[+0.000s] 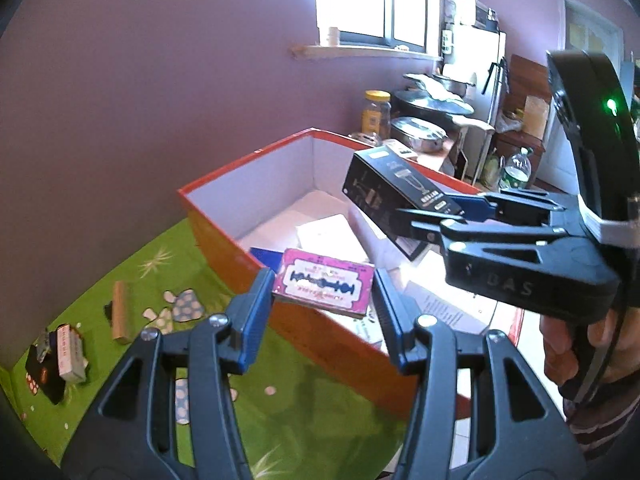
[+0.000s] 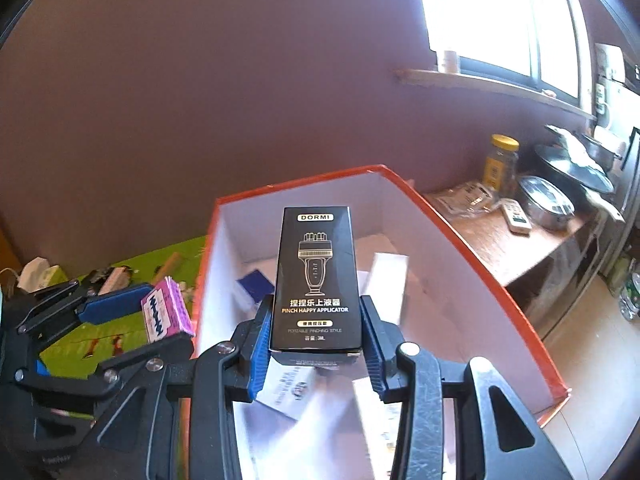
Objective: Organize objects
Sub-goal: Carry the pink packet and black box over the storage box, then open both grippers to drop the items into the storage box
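Note:
My left gripper (image 1: 322, 298) is shut on a pink razor-blade box (image 1: 325, 286) and holds it over the near rim of an orange cardboard box (image 1: 224, 178) with white inner walls. My right gripper (image 2: 316, 344) is shut on a black DORMI applicator box (image 2: 314, 276) and holds it above the inside of the orange box (image 2: 492, 264). In the left wrist view the right gripper (image 1: 430, 212) comes in from the right with the black box (image 1: 394, 192). In the right wrist view the left gripper (image 2: 160, 320) shows at the left with the pink box (image 2: 166, 314).
Papers and small boxes (image 1: 332, 236) lie inside the orange box. On the green patterned mat (image 1: 120, 280) lie a brown tube (image 1: 120, 312) and small packages (image 1: 60, 356). Behind stand a jar (image 1: 376, 116), pots (image 1: 420, 132) and a fridge (image 1: 480, 80).

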